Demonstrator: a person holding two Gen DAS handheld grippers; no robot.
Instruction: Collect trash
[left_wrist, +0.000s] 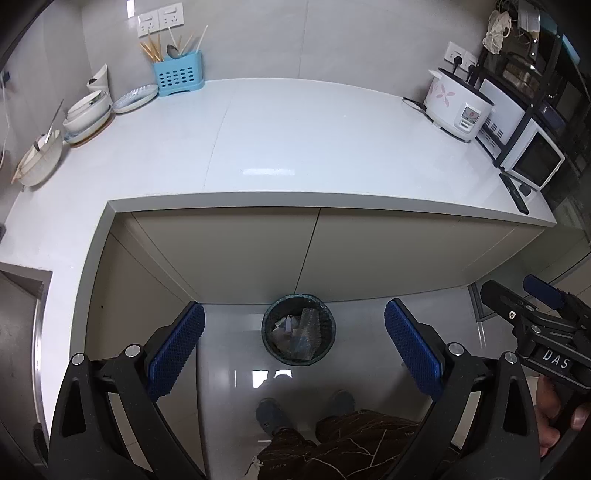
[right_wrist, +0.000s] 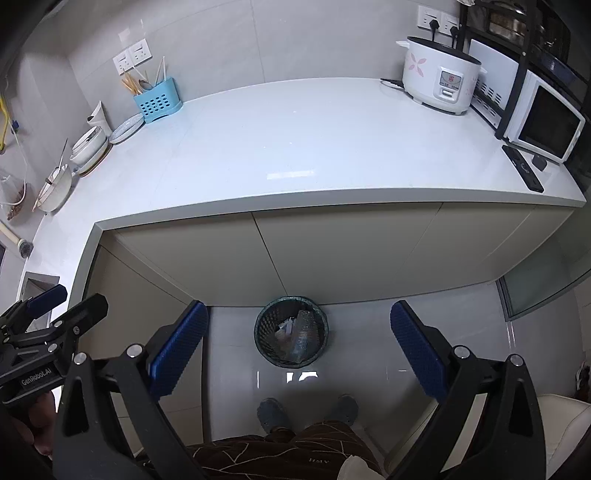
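A dark mesh waste bin stands on the glossy floor against the cabinet base, holding crumpled clear plastic and paper; it also shows in the right wrist view. My left gripper is open and empty, held high above the floor with the bin between its blue pads. My right gripper is open and empty, likewise above the bin. Each gripper appears at the edge of the other's view: the right gripper and the left gripper. The white countertop bears no loose trash.
A rice cooker, microwave and black remote sit on the counter's right. Bowls and plates and a blue utensil holder are at the left. A sink lies far left. The person's feet stand below.
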